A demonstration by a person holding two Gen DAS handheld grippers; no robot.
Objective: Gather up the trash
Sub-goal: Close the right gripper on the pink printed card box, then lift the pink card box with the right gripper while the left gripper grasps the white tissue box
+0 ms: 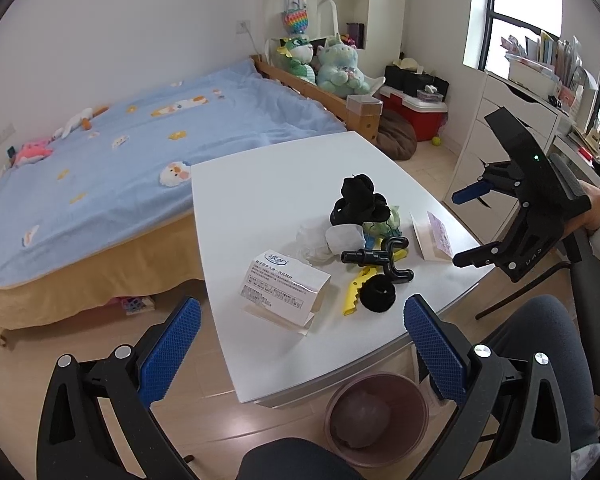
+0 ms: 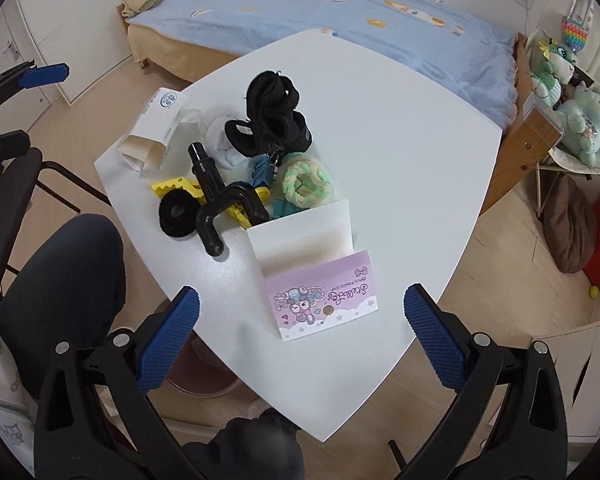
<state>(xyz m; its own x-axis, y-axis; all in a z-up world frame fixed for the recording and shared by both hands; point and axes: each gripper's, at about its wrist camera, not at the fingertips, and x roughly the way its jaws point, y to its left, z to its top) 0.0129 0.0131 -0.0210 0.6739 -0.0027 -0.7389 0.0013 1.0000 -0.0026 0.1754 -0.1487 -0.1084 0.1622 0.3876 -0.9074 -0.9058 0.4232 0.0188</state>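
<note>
Paper is making up most of what looks like trash on the white desk (image 2: 380, 168): a folded purple card (image 2: 324, 296) is standing tent-like at the near edge of the pile (image 2: 252, 160), a printed white carton (image 1: 284, 284) is lying open-ended on the pile's far side from the card, and crumpled tissue (image 1: 320, 240) is sitting between the carton and the pile's black items. All of these are probably handling as light, soft and crushable things; the card is likely giving way unless pinched across its upright fold, and the carton is best taken at its open mouth. A brown bin (image 1: 376, 416) is waiting on the floor just under the desk's edge. The right hand-held gripper (image 2: 302, 336) is hovering spread wide just short of the card, touching nothing, its blue pads (image 2: 168, 336) straddling the card from either side. The left hand-held gripper (image 1: 302, 340) is likewise gaping open and empty, hanging above the bin, short of the carton.
</note>
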